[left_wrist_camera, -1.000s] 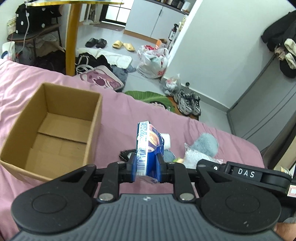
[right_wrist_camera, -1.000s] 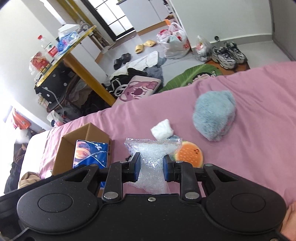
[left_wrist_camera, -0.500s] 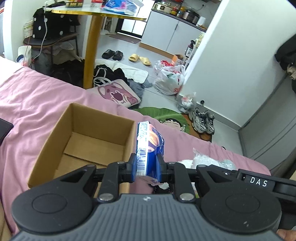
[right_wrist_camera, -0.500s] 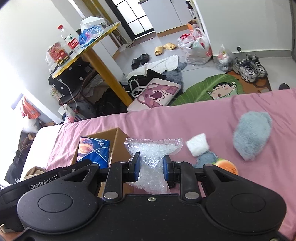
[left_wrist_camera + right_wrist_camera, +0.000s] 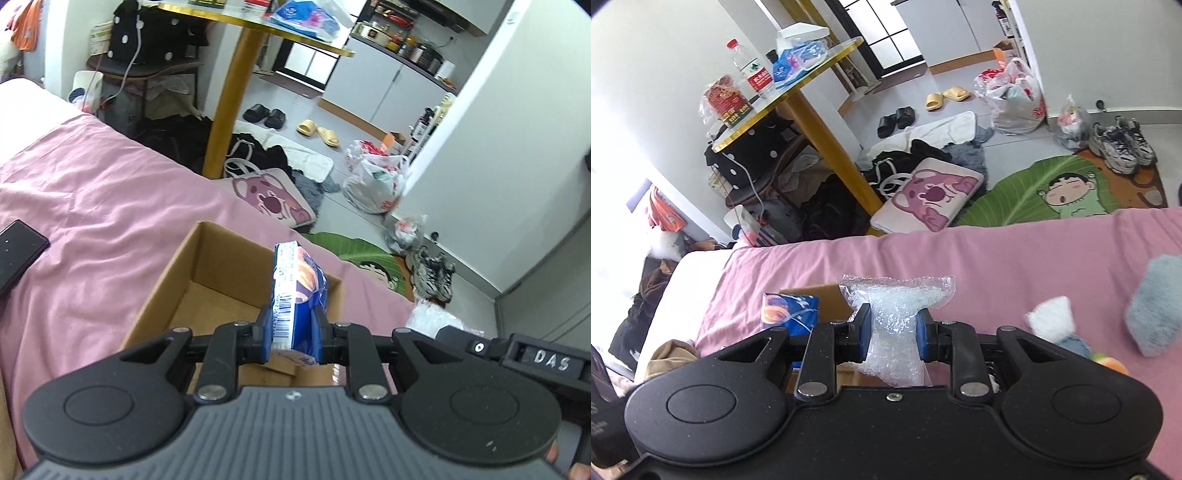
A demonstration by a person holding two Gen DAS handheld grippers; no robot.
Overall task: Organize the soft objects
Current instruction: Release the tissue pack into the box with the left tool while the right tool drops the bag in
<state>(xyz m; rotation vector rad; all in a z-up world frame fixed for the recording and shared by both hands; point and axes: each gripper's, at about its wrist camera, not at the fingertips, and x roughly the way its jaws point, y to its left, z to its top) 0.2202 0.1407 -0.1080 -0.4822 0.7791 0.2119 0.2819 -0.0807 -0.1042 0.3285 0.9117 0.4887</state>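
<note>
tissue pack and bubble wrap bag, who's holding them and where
Left hand-held gripper pinches the tissue pack at its lower end; right squeezes the bubble wrap bag's middle.

The left gripper (image 5: 291,334) has a ribbed grey body, black linkage arms with silver pivot screws, and blue pads (image 5: 318,338). The right gripper (image 5: 893,332) is speckled black (one screw at centre), its handle labelled "DAS" in the left wrist view.

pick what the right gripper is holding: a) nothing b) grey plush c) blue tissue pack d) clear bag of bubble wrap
d: the right gripper has its fingers shut on the clear bag; the blue tissue pack sits in the left gripper, above the box.
</note>
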